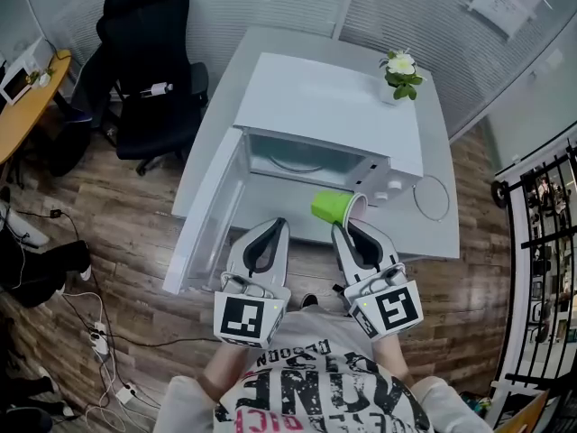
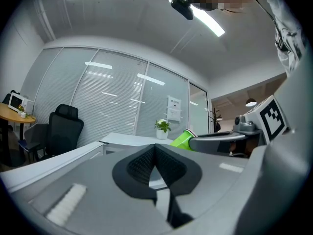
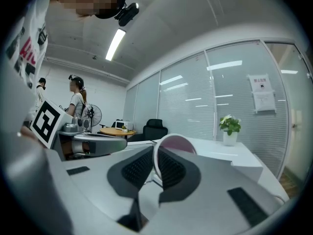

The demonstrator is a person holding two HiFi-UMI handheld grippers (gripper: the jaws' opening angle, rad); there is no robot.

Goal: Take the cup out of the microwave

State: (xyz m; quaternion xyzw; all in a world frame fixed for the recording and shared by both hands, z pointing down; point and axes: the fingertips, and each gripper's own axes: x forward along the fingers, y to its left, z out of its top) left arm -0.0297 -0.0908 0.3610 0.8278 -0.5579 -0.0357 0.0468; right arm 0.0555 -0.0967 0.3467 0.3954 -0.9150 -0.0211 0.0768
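Cup (image 1: 335,207): green body with a white rim band, interior reading pale pink in the right gripper view (image 3: 175,142). It is clear of the microwave (image 1: 334,120), carried in the air just in front of the open cavity and above the table (image 1: 433,233). It lies tipped on its side, base toward the left and mouth toward the right gripper (image 1: 348,227). That gripper is clamped on the rim, one jaw inside the mouth and one outside the wall; judged a pinch hold, which would account for the sideways attitude. The left gripper (image 1: 278,227) is closed with nothing between its jaws, held level beside the right one, near the cup but apart from it, apparently idle. The microwave door (image 1: 203,219) hangs wide open to the left; the cavity shows only its turntable. A potted plant (image 1: 400,72) stands at the table's far right corner. Extraction judged complete; setting the cup down remains.
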